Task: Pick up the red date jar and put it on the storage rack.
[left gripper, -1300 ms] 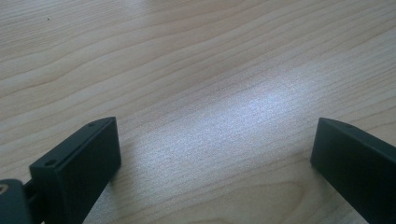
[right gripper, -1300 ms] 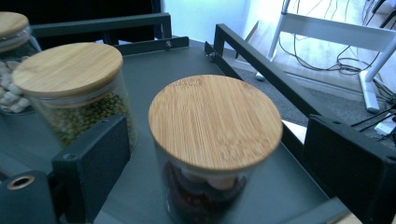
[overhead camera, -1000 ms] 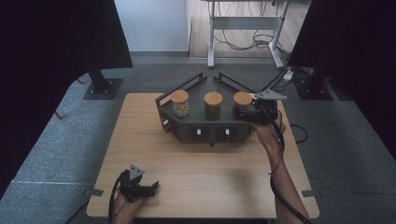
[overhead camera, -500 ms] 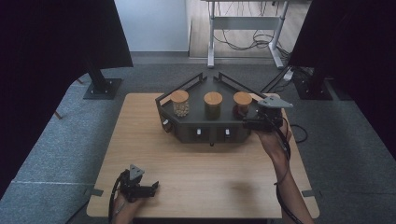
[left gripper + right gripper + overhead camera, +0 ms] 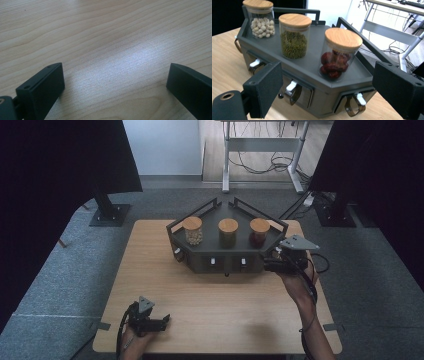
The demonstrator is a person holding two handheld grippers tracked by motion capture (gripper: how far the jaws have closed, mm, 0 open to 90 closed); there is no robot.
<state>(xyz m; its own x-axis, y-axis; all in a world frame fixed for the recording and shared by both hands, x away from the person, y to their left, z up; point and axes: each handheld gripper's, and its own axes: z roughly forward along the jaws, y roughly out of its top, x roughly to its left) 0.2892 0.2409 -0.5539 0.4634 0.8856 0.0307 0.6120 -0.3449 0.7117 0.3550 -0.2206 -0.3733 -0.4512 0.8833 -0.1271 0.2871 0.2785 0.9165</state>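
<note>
Dark grey rack (image 5: 317, 53), tan-lidded jars (image 5: 338, 53), pale wood-grain table (image 5: 105, 37)

Grey carpet (image 5: 60, 285), white-framed desk (image 5: 260, 150) behind.

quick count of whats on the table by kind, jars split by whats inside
Jar of pale round seeds: 1
Jar of small green beans: 1
Jar of dark red fruit: 1
Dark grey rack with drawers: 1
Hand-held grippers: 2, left and right
Total: 6
</note>
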